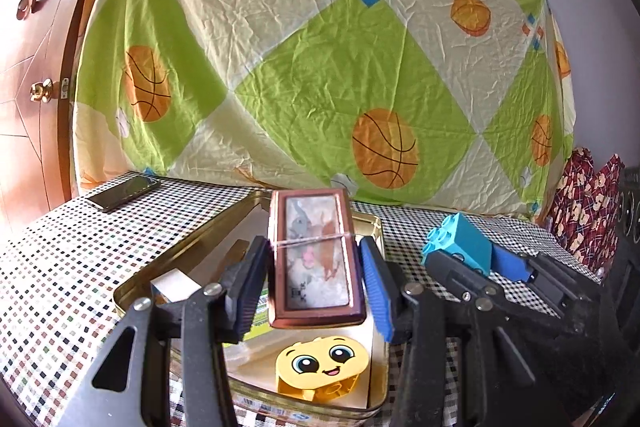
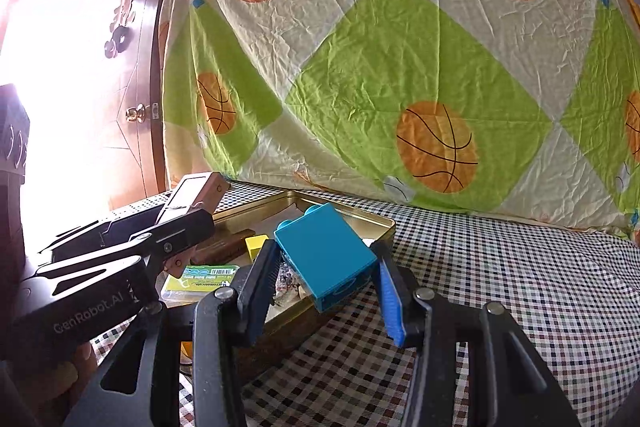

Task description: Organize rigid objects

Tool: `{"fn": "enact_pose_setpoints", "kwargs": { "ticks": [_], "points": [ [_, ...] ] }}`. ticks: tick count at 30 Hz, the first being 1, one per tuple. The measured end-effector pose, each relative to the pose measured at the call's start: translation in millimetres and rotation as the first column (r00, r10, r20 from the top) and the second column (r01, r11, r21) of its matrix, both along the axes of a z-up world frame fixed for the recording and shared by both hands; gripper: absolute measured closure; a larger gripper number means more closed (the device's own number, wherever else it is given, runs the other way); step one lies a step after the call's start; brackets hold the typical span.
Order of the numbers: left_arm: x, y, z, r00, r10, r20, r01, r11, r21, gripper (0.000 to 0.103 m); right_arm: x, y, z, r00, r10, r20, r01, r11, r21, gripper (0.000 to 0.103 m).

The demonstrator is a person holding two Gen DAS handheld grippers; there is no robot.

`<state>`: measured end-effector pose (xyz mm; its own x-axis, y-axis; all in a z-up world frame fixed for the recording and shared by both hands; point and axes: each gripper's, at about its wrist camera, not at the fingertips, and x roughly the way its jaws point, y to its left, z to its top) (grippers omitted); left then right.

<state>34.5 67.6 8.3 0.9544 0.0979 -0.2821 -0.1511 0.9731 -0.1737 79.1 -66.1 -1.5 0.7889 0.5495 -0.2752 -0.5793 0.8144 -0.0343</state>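
Tin tray (image 1: 132,281), gold and shallow, sits on my checked tablecloth (image 1: 60,259), filling the 6 o'clock zone of the left wrist view. Inside it lie a yellow smiley-face block (image 1: 322,367) at 6 o'clock, a green packet (image 2: 204,277) and a small yellow cube (image 2: 256,245).

1. My left gripper (image 1: 316,279) is clamped on a brown framed case (image 1: 316,259). Both pads press its long sides, and a rubber band crosses its face. The case hangs above the tray interior, over the smiley block.

2. My right gripper (image 2: 326,277) is clamped on a blue toy brick (image 2: 326,257), studs pointing away from me. In the right wrist view the brick hangs tilted over the tray's near right rim (image 2: 384,221).

3. From the left wrist view, the right gripper and brick sit at 3 o'clock, beside the tray.

4. A dark phone (image 1: 124,193) lies flat on the cloth at 10 o'clock, well apart from the tray.

5. A basketball-print sheet (image 1: 320,67) hangs behind the table.
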Motion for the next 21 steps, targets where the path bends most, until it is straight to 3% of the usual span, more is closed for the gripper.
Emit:
{"fn": "enact_pose_setpoints", "kwargs": {
  "ticks": [21],
  "points": [
    [9,48,4,0.995,0.073,-0.066,-0.071,0.997,0.028,0.057,16,43,11,0.997,0.067,-0.026,-0.069,0.996,-0.061,0.054]
  ]
}}
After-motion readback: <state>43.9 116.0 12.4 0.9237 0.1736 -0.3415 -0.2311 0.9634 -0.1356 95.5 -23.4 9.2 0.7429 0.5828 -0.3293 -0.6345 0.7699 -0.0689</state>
